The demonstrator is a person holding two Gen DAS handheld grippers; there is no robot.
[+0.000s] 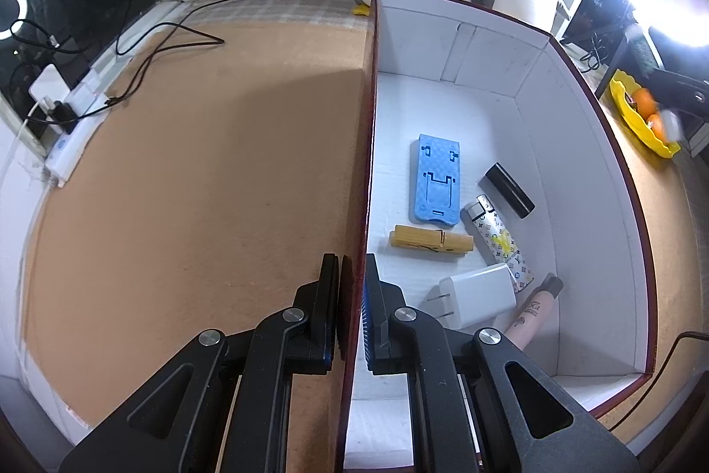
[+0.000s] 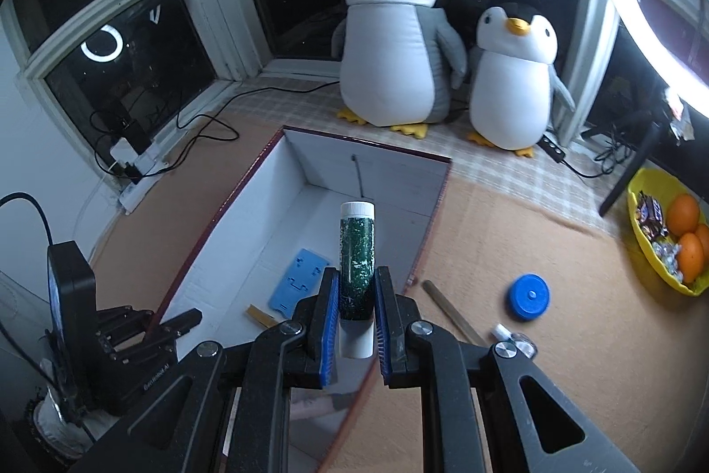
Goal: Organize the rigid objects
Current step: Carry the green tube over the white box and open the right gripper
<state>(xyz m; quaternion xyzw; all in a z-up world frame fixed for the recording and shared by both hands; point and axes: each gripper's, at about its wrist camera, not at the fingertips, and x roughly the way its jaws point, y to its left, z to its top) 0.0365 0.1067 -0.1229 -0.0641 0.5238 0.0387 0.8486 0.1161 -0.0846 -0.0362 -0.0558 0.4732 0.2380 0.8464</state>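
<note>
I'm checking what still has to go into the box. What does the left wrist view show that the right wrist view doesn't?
Only the left wrist view shows the box's near contents: a white charger, patterned lighter, black tube and pink tube, with the left gripper clamped on the box wall.

Only the right wrist view shows the right gripper holding a green glitter tube, plus a blue cap and wooden stick lying outside on the mat.

Both show the box, the blue phone stand, the wooden clip and the yellow bowl.
</note>
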